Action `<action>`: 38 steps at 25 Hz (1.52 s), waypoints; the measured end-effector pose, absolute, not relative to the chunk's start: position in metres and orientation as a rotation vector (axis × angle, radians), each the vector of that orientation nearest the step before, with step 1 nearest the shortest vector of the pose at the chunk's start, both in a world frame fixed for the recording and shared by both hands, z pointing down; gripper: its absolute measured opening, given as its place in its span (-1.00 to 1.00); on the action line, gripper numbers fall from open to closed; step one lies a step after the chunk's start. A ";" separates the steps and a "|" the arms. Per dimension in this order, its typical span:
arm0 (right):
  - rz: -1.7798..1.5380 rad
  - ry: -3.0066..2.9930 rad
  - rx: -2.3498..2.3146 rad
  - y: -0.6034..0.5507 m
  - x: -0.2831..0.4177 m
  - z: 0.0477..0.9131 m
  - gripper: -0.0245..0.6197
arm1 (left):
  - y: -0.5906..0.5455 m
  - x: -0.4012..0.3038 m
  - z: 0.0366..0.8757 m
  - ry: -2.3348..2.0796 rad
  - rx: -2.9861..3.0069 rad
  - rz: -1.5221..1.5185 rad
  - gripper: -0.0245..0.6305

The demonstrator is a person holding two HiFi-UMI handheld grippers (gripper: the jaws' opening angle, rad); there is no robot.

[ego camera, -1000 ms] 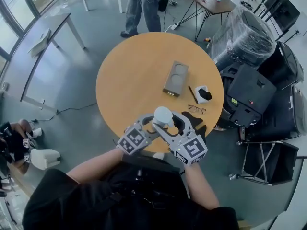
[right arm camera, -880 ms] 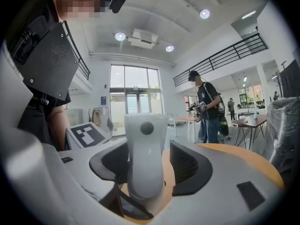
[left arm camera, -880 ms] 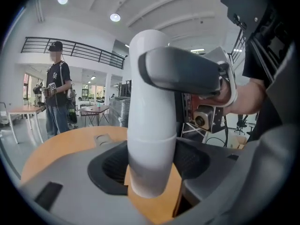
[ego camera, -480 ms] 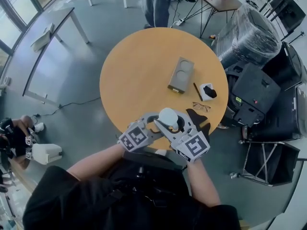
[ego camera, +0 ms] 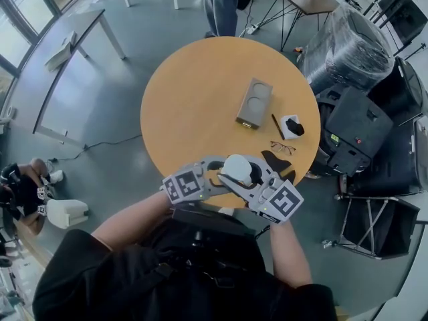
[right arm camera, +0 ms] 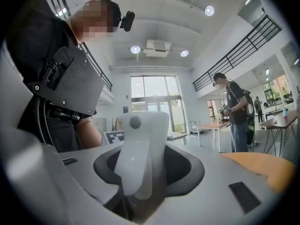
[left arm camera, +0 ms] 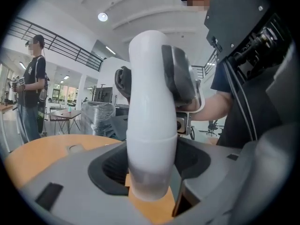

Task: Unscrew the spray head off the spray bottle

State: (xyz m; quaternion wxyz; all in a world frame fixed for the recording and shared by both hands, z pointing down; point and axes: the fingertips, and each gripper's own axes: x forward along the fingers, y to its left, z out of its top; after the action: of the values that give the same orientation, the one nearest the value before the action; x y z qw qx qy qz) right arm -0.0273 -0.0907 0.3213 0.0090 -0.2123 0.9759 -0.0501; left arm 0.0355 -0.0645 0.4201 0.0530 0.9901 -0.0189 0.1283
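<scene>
Spray bottle (ego camera: 236, 169) in mid-air, hanging just over the 6 o'clock edge of the round table (ego camera: 200, 99), pinned between both tools. Left gripper (ego camera: 215, 176) comes in from 8 o'clock and is clamped on the white body, jaws spread wide around it. In the left gripper view the body stands straight up between them, top end at 12 o'clock. Right gripper (ego camera: 249, 181) reaches in from 4 o'clock, and its jaws have just been closing. The spray head (right arm camera: 140, 139) sits right between them, trigger hanging down, and they look to be gripping it.

So here's the geometry that counts: the bottle's long axis runs roughly upright, crosswise to both tools, with the body low in the left and the head high in the right. Neither hand is nearer; they meet at the bottle. The twist, I'd say, has to go around that upright axis, right hand turning against a steady left. Whether the thread has begun to give, I cannot tell.
</scene>
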 end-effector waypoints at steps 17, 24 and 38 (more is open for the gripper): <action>-0.236 3.049 -0.627 -0.094 -0.012 0.322 0.02 | -0.062 0.036 0.418 0.050 3.042 0.463 0.01; -0.278 2.919 -1.130 -0.123 0.007 0.331 0.11 | -0.100 0.041 0.408 -0.413 2.985 0.383 0.01; -0.300 2.858 -1.389 -0.126 -0.003 0.339 -0.17 | -0.113 0.030 0.412 -0.699 2.909 0.405 0.01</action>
State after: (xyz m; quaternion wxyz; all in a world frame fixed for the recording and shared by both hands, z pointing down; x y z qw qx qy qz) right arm -0.0033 -0.1261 0.3389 -0.0250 -0.4352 0.8951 -0.0939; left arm 0.0303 -0.1131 0.4117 0.0610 0.9618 -0.2310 0.1338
